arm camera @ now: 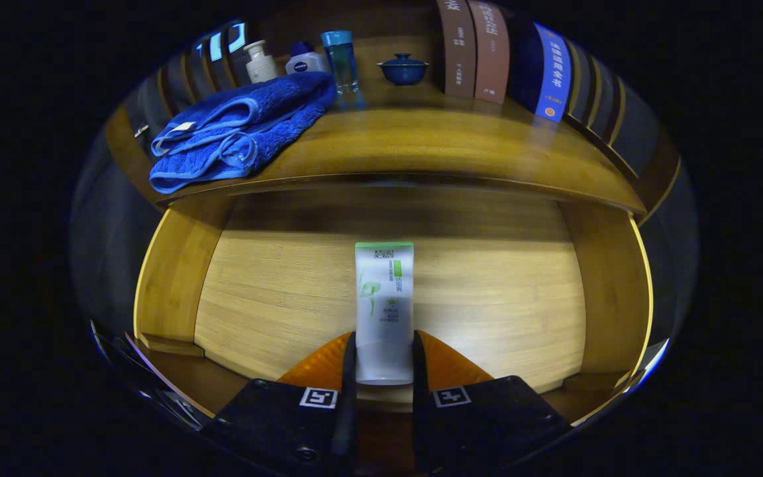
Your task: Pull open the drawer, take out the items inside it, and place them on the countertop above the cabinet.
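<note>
Fingers [384, 358] clamping tube [384, 298], cap end hidden, drawer [487, 291] open

The tongs [384, 361] point forward and downward, their two fingers [350, 371] running nearly parallel with only a narrow gap left between them. Both inner faces press against the lower end of the tube [384, 311] that stands between them, one finger on each side. The tips reach a short way up the tube's sides, and the rest of it rises just ahead of them.
</note>
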The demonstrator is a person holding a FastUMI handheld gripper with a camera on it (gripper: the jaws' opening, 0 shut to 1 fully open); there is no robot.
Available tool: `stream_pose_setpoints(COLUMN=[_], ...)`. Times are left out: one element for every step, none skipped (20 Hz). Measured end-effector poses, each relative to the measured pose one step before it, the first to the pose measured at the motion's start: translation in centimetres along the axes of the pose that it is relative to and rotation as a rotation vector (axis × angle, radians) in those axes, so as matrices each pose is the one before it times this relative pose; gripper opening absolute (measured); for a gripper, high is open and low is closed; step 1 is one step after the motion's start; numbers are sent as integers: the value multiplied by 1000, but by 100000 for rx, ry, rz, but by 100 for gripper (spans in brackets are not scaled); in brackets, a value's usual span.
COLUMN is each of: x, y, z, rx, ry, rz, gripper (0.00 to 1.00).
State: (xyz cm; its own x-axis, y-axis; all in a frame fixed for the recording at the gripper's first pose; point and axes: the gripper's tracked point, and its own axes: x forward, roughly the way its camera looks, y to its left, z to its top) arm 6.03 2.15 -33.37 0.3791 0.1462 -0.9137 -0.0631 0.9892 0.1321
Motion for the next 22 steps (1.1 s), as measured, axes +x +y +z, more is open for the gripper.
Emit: stream_pose_setpoints(x=[1002, -182, -160, -482, -545, -586, -904, -971, -1032, -947, -1028, -1104, -1409, -935, -747, -359, -30, 295, 513, 814, 994, 1013], y=[-321, 128, 70, 13, 112, -31, 11, 51, 55, 110, 126, -56, 111, 88, 178, 245, 289, 132, 98, 136, 121, 131], z=[-574, 16, 23, 39, 88, 206, 91, 234, 278, 309, 441, 631, 1044, 902, 1303, 1439, 1527, 1277, 1289, 1294, 1260, 1090], rx=[954, 705, -381, -1071, -824, 415, 286, 174, 35, 38, -63, 38, 459, 366, 411, 109, -108, -367, 149, 344, 838, 468], ry=[1291, -239, -1144, -1757, -1689, -2123, -2371, -2672, -2588, -2544, -2298, -2424, -3212, -3185, -3398, -3138, -2617, -1902, -1202, -805, -357, -116], rz=[-39, 983, -138, -68, 215, 296, -64, 136, 140, 359, 103, -280, 101, 46, 41, 181, 168, -58, -44, 74, -178, -15], gripper=[37, 37, 37, 37, 37, 37, 37, 37, 37, 37, 37, 37, 37, 37, 37, 37, 37, 37, 37, 37, 37, 37])
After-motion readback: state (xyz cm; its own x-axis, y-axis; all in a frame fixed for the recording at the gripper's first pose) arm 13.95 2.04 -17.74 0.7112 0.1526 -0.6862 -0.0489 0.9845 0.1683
